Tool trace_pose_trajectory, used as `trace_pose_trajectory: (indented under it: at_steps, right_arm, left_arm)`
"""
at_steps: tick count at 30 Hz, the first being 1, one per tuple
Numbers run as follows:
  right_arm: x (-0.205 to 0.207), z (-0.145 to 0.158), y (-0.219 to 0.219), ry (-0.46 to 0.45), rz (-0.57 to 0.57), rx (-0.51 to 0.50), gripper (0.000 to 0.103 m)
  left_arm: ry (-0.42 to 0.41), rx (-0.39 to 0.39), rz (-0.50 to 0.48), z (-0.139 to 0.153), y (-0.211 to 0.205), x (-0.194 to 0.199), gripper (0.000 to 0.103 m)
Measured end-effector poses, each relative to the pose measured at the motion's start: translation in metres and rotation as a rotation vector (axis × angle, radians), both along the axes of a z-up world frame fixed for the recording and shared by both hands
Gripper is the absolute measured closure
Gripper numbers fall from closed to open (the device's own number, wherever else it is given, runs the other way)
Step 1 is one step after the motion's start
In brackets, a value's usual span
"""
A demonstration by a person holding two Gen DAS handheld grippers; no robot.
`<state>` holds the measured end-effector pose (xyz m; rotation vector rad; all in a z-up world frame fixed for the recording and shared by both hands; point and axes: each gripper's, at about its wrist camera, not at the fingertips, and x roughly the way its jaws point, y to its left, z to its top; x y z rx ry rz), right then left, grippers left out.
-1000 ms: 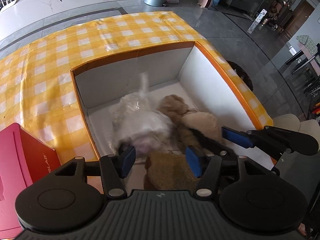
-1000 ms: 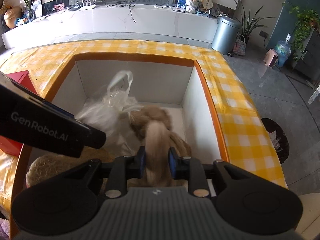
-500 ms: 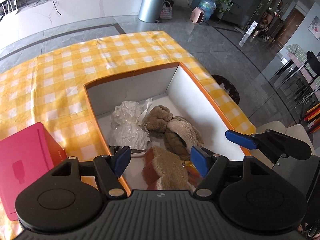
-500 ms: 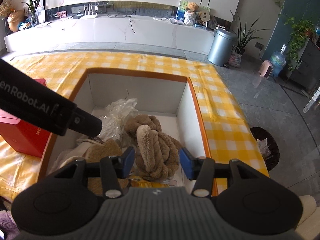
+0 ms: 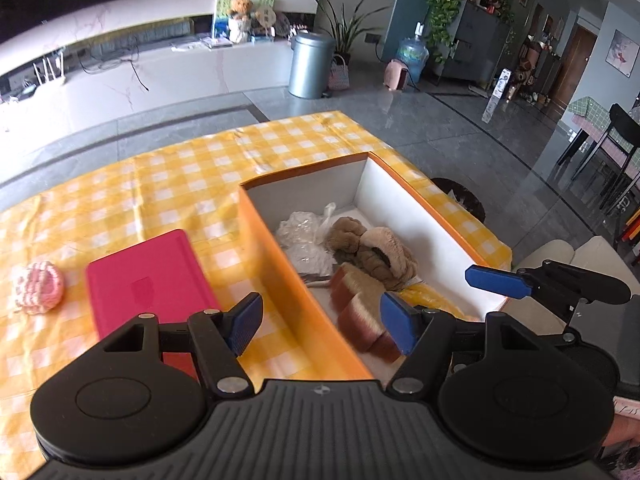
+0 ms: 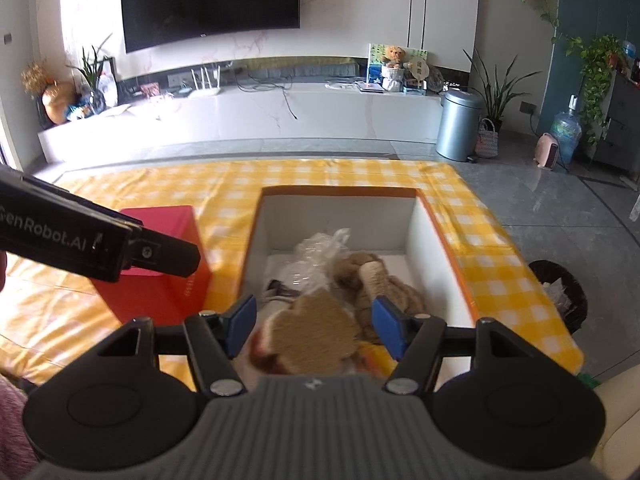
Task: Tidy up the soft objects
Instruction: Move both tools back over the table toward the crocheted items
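Note:
An orange box (image 5: 280, 264) with white inner walls (image 6: 444, 240) stands on the yellow checked tablecloth. Inside it lie a clear plastic bag (image 5: 304, 236) (image 6: 320, 256), a brown fluffy plush (image 5: 376, 252) (image 6: 384, 284) and a tan, red-edged plush piece (image 5: 360, 304) (image 6: 320, 328). My left gripper (image 5: 322, 322) hangs open above the box's left wall, holding nothing. My right gripper (image 6: 316, 322) is above the box's near end; its jaws are opening, with nothing pressed between the pads. A pink knitted item (image 5: 38, 286) lies on the cloth at far left.
A red box (image 5: 148, 280) (image 6: 160, 280) stands just left of the orange one. The table's right edge drops to a grey floor with a dark basket (image 6: 560, 292). A cream cushion (image 5: 560, 252) is at the near right. A metal bin (image 6: 458, 126) stands far behind.
Both grippers rose and drew back from the box. The right gripper opened and let go of the brown fluffy plush, which now lies in the box. The plastic bag has settled.

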<state>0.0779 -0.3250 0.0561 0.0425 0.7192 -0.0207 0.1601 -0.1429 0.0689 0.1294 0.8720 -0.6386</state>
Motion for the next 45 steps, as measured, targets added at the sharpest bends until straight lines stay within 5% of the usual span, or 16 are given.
trace_pose_trajectory:
  at_steps: [15,27,45]
  right_arm:
    - [-0.049,-0.018,0.075,-0.002,0.010,0.110,0.037]
    - [-0.048,-0.043,0.132,0.082,0.063,0.112,0.031]
    - [0.024,-0.044,0.227,0.105,0.300,0.017,0.031]
  left_arm:
    - [-0.069,0.013,0.210,-0.021,0.113,-0.070,0.024]
    - [-0.020,0.041,0.346,-0.052,0.191,-0.094,0.025]
    - [-0.026,0.090,0.397,-0.051,0.275,-0.042,0.026]
